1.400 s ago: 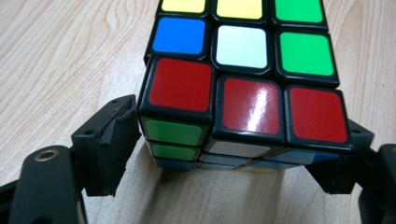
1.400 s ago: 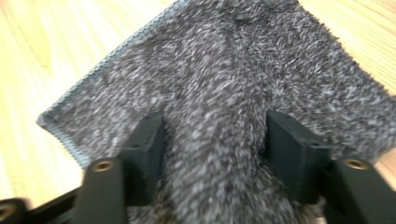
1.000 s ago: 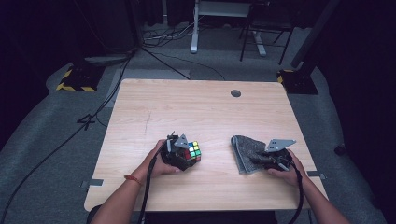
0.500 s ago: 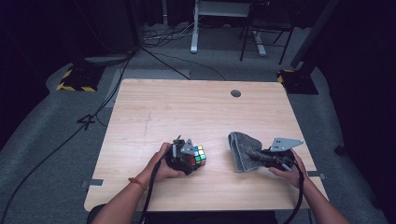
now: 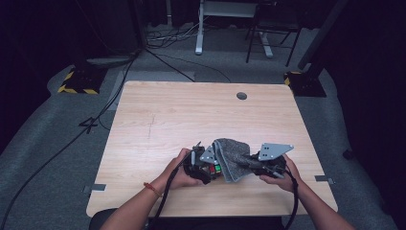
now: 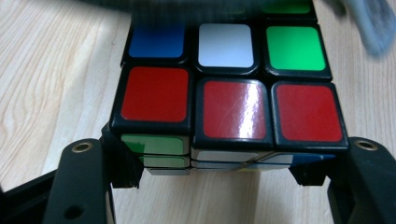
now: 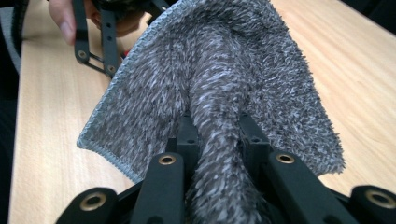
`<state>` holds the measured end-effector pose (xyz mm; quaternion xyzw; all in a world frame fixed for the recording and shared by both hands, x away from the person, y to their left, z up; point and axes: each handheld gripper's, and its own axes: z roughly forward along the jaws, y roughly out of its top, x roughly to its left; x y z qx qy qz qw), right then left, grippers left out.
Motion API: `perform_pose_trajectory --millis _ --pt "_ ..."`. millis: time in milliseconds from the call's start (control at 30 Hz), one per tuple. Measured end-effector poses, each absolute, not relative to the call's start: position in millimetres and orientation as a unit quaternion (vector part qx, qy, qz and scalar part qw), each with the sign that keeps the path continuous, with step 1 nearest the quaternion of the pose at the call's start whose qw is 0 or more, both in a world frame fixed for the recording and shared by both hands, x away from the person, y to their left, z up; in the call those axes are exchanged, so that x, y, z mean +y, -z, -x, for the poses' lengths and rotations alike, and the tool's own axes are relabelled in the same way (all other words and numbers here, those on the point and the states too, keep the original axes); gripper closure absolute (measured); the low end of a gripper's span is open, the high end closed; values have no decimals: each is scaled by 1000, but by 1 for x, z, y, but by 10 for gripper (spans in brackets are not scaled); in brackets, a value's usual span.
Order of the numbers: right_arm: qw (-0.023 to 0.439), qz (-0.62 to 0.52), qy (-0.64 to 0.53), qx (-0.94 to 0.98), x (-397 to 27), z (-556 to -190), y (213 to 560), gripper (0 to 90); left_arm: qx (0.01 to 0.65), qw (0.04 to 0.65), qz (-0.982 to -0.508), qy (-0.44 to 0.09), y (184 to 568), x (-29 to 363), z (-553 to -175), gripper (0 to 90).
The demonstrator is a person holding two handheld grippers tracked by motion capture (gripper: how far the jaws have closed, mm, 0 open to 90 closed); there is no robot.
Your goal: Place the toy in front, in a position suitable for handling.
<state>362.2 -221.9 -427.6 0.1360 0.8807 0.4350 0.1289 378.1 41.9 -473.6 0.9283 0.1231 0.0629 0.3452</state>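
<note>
Both of your hands are coming together near the front middle of the table (image 5: 158, 120): a second ago the grey cloth (image 5: 234, 158) was lying well to the right of the cube (image 5: 214, 168), and now it is draping over the cube's right side. Your left gripper (image 6: 219, 179) has just been closing, and its jaws are now pressing on the cube's lowest layer from both sides, with the red row (image 6: 231, 114) facing the camera and wood showing beneath. Your right gripper (image 7: 217, 140) is pinching a bunched ridge of the cloth (image 7: 219, 79) between narrow jaws, the rest fanning out ahead toward the left gripper's linkage (image 7: 95, 39). In my judgement you are starting to wipe the cube, and the risks are coming from both grips. Since the left jaws are catching only the bottom layer, a sideways push from the cloth is likely to be twisting that layer or levering the cube out of the pads. Because the cloth is being held by one gathered fold, a hard drag could be pulling the fold free, or the loose hemmed edge (image 7: 107, 105) could be snagging in the left gripper's linkage, which it is already nearly touching. Seen from above, the cloth is also hiding most of the cube from you, so you are working partly blind; keep the strokes light and directed against the held sides.
</note>
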Motion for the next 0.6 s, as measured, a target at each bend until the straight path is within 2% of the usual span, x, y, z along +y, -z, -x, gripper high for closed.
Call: perform_pose_trajectory --millis 367,500,600 --pt "124 -120 -416 893 -192 -363 426 751 117 331 -934 -71 474 30 -378 335" --pt "133 -128 -407 895 -184 -368 426 750 130 325 -933 -82 472 35 -380 336" --pt "157 -130 -390 898 -180 -371 428 752 136 322 -933 -87 470 38 -379 337"
